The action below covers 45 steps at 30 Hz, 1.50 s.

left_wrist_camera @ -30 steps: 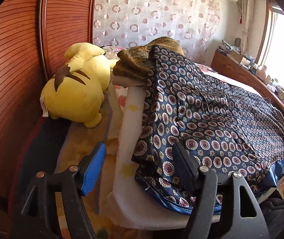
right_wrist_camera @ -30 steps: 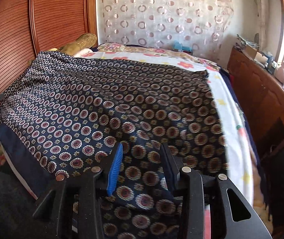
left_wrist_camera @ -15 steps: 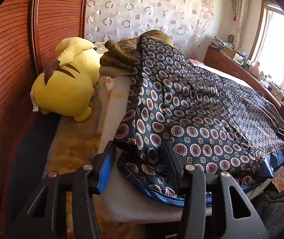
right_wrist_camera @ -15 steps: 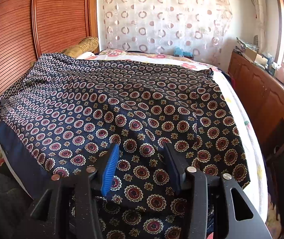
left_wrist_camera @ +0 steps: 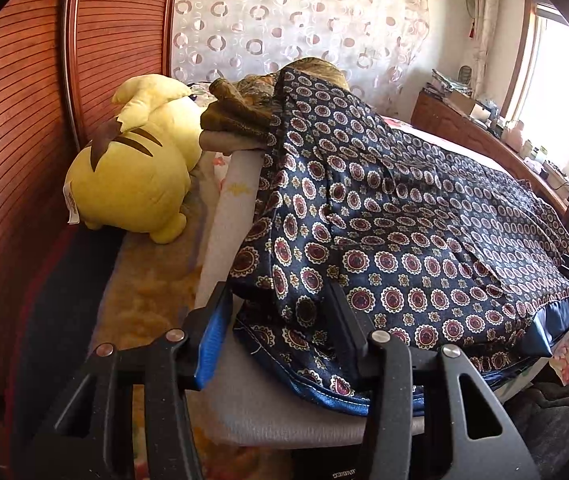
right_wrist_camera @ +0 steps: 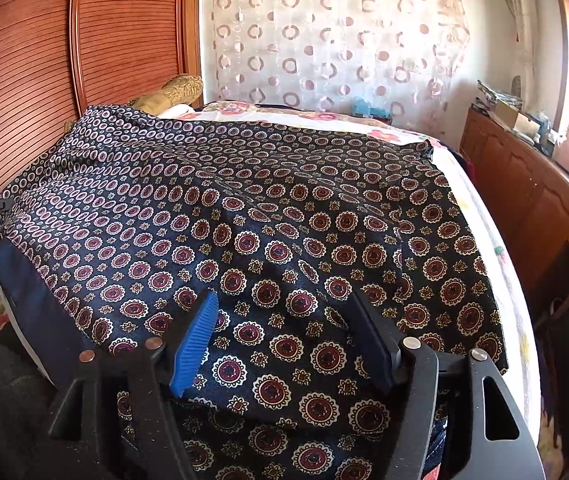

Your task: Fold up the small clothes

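The garment [left_wrist_camera: 404,216] is being spread on the bed [left_wrist_camera: 228,216]; its corner is being closed on by the left gripper [left_wrist_camera: 280,328], not yet pinched. The right gripper [right_wrist_camera: 288,336] is being opened, unclenched above the cloth. The slippery fabric may be dragged askew if too little is caught.
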Tool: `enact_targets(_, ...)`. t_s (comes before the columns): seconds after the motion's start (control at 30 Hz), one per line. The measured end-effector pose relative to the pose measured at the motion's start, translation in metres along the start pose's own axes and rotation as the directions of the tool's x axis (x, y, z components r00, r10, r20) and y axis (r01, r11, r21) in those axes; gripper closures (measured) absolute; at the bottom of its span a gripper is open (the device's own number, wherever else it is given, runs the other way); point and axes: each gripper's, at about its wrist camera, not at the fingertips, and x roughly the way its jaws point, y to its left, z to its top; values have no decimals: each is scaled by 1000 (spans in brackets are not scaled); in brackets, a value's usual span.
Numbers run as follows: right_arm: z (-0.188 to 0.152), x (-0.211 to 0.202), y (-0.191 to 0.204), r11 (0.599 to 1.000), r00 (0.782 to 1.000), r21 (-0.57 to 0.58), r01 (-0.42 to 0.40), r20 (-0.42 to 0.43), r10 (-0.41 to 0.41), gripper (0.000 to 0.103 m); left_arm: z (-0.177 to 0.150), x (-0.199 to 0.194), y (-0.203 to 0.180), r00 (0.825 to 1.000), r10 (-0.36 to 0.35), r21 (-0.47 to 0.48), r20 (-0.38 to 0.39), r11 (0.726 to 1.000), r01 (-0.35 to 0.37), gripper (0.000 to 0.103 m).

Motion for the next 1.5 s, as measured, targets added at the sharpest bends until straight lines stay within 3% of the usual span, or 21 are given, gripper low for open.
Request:
enact_targets(0.07, 0, 0, 0, 1000, 1000, -1, 0, 1, 0, 33, 1, 1, -1, 1000, -28, 3, -6, 1000, 28, 84)
enact_targets(0.2, -1, 0, -1, 1000, 1000, -1, 1, -1, -1, 33, 3, 3, -3, 997, -71, -11, -14, 997, 71, 96)
enact_targets(0.4, 2, 0, 0, 1000, 1000, -1, 2, -9, -2, 33, 24, -14, -26, 988, -136, 15, 68, 991, 135, 97)
enact_targets(0.57, 7, -1, -1, 1000, 999, 10, 1, -37, -1, 33, 54, -23, -60, 967, -218, 76, 130, 975, 209, 97)
enact_targets(0.8, 15, -5, -8, 998, 999, 61, 10, -51, -7, 33, 101, -12, -136, 922, -360, 212, 144, 921, 327, 97)
enact_targets(0.97, 20, -13, -14, 995, 1000, 100, 11, -27, -8, 33, 118, -2, -184, 888, -445, 266, 117, 875, 404, 97)
enact_targets(1.03, 22, -17, -15, 995, 1000, 104, 13, -20, -11, 33, 121, 0, -196, 882, -459, 273, 110, 867, 417, 97)
enact_targets(1.13, 25, -21, -14, 995, 1000, 98, 14, -11, -13, 33, 120, 6, -208, 893, -443, 290, 75, 867, 406, 95)
enact_targets(1.27, 32, -26, -5, 997, 1000, 82, 1, 6, -2, 33, 111, 4, -204, 900, -430, 316, 66, 865, 390, 65)
enact_targets(1.5, 45, -21, 12, 998, 999, 54, -45, 15, 45, 33, 97, 0, -188, 923, -379, 296, 72, 891, 343, 60)
